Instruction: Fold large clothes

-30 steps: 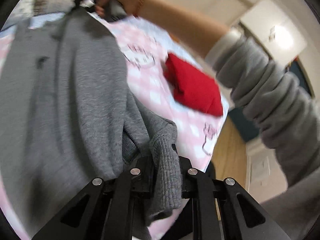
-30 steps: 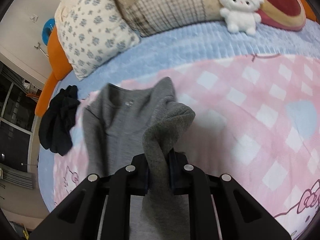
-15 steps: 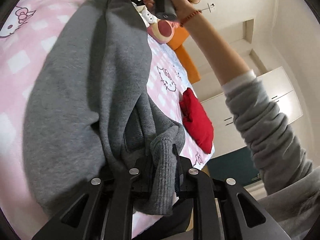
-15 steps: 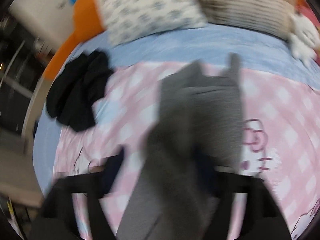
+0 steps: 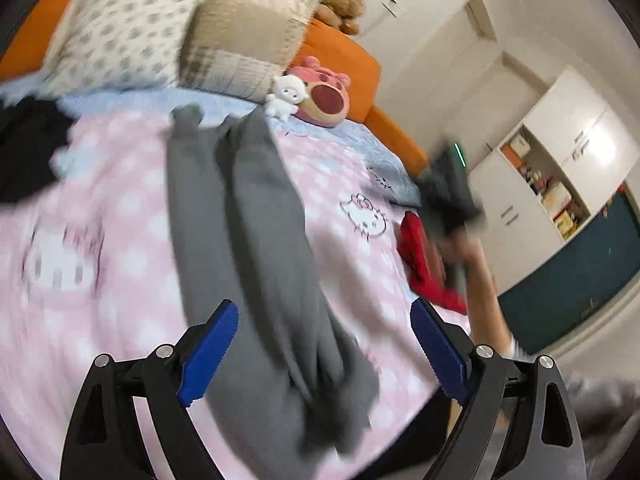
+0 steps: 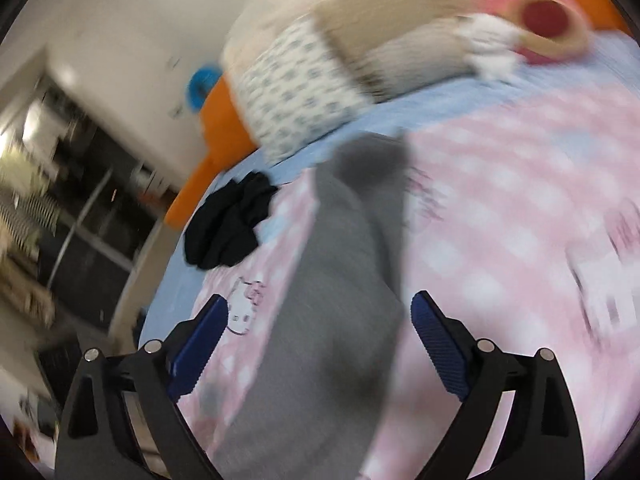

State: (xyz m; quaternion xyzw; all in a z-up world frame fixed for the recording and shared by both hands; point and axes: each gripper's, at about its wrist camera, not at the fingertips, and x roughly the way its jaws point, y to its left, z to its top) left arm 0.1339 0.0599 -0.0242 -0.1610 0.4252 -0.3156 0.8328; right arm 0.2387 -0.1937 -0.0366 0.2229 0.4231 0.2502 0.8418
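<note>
A grey sweater (image 5: 256, 248) lies in a long strip on the pink checked bedspread (image 5: 100, 216), running from near the pillows to the bed's front edge. It also shows in the right wrist view (image 6: 348, 280). My left gripper (image 5: 324, 356) is open and empty above its near end. My right gripper (image 6: 320, 348) is open and empty above the same garment; it shows blurred in the left wrist view (image 5: 448, 192) over the bed's right side.
A folded red garment (image 5: 420, 264) lies at the bed's right edge. A black garment (image 6: 228, 228) lies at the left. Pillows (image 5: 120, 40) and plush toys (image 5: 320, 96) line the head of the bed. A wardrobe (image 5: 560, 168) stands at the right.
Both grippers have let go of the grey sweater and opened. The sweater has dropped onto the bed in a long strip. Both grippers have pulled back.
</note>
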